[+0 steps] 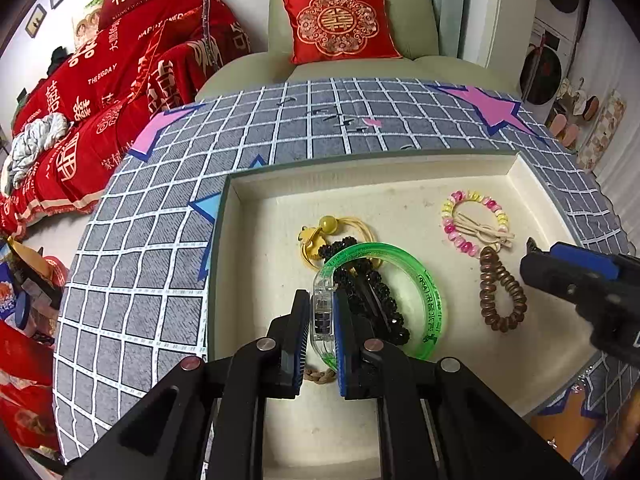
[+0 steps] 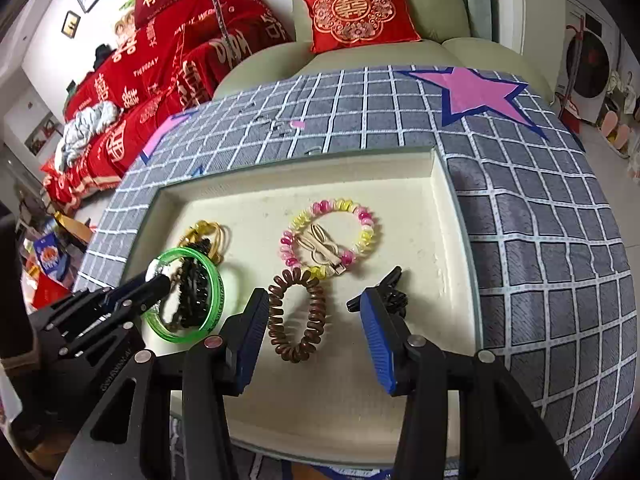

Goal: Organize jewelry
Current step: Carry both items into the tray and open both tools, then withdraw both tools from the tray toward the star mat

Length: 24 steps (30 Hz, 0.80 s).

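Left tool (image 1: 322, 316) clamps green bangle (image 1: 420, 280), green lettering unreadable; right tool (image 2: 314, 320) agape

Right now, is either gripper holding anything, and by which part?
The left gripper is shut on the translucent green plastic bangle, clamping its clear section. The right gripper is open, holding nothing, above the brown spiral hair tie.

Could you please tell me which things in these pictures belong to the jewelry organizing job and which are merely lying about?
Belonging to the job:
- green bangle, clamped in the left hand-held gripper
- black bead bracelet
- brown coil tie
- pink-yellow bracelet
- yellow hair tie
- cream tray
- right hand-held gripper, open

Merely lying about:
- red cushion
- red blankets
- checked cloth
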Each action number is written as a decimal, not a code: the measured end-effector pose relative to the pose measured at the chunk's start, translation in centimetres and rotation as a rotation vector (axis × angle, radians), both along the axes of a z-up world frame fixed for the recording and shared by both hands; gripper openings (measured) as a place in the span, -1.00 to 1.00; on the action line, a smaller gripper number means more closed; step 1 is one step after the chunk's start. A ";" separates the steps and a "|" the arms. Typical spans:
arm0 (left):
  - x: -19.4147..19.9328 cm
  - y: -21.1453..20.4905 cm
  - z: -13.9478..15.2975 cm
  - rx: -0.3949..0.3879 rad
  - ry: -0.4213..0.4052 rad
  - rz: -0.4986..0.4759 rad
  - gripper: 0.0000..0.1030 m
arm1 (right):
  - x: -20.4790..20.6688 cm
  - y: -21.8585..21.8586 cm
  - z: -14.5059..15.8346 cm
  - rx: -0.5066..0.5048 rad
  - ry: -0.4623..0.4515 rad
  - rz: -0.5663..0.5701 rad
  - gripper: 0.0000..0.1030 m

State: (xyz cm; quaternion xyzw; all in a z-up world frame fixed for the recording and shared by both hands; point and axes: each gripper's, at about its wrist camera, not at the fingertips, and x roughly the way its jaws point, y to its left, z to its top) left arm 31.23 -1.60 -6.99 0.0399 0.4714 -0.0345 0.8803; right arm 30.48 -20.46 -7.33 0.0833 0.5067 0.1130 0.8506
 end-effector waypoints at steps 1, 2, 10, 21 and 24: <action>-0.1 0.0 0.2 -0.003 -0.003 0.000 -0.63 | -0.1 -0.2 0.3 0.005 -0.005 -0.005 0.01; -0.2 0.1 0.4 -0.005 -0.007 0.001 -0.63 | -0.2 -0.3 0.6 0.010 -0.009 -0.008 0.01; -1.6 0.8 2.7 -0.043 -0.092 0.032 1.00 | -1.5 -1.4 2.4 0.037 -0.034 -0.032 0.17; -4.9 0.9 5.0 -0.021 -0.136 0.027 1.00 | -4.0 -2.9 3.7 0.050 -0.049 -0.057 0.51; -6.3 1.3 5.4 -0.027 -0.142 0.029 1.00 | -5.3 -3.7 4.1 0.065 -0.055 -0.067 0.56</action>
